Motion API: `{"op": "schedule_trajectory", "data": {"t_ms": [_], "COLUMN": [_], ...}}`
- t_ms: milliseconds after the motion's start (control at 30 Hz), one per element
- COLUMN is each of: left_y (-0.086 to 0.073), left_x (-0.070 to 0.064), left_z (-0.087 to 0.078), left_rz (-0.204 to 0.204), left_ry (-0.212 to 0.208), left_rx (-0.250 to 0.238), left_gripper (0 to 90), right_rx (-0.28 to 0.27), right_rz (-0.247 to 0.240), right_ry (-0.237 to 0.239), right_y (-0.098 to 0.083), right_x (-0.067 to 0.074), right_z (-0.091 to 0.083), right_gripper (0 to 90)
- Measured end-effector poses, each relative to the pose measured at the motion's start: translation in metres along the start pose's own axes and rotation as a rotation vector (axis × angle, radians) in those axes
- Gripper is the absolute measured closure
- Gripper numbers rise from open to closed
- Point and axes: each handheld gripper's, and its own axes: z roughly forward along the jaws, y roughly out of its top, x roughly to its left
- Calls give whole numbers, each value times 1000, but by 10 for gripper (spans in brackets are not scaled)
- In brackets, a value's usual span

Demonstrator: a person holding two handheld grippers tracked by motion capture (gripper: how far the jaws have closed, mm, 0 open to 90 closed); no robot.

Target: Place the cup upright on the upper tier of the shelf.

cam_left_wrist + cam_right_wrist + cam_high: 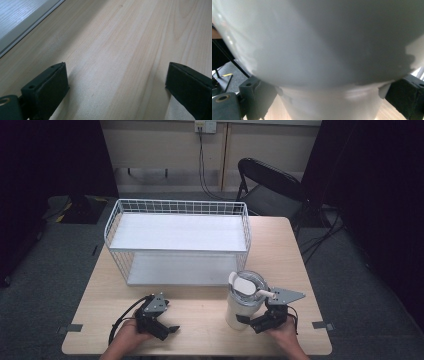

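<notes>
A white tumbler (pixel 239 309) with a clear lid and a side handle stands upright on the wooden table (pixel 200 307), near the front right. My right gripper (pixel 251 322) reaches in from the right at the tumbler's lower body. In the right gripper view the tumbler (pixel 324 50) looms close, and the jaws of the right gripper (pixel 332 100) press against both sides of its narrow base. My left gripper (pixel 167 330) rests low at the front left, open, with bare wood between the jaws of the left gripper (pixel 117 87).
A white two-level wire shelf (pixel 177 240) takes up the back half of the table; its lower board's edge (pixel 22 30) shows in the left gripper view. A black folding chair (pixel 270 185) stands behind the table. Bare wood lies between the grippers.
</notes>
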Motion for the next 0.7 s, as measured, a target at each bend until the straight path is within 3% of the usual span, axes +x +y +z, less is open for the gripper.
{"op": "schedule_trajectory", "data": {"t_ms": [333, 433, 533, 700], "left_y": [0, 0, 0, 0], "left_x": [0, 0, 0, 0], "left_z": [0, 0, 0, 0], "left_rz": [-1, -1, -1, -1], "left_ry": [0, 0, 0, 0], "left_rx": [-1, -1, -1, -1], "left_gripper": [37, 38, 37, 38], "right_rx": [-10, -18, -19, -18], "right_rz": [-15, -23, -52, -74], "right_ry": [33, 12, -39, -67], "right_y": [0, -1, -1, 0], "right_x": [-4, -1, 7, 13], "right_z": [3, 2, 1, 1], "right_gripper": [71, 81, 93, 97]}}
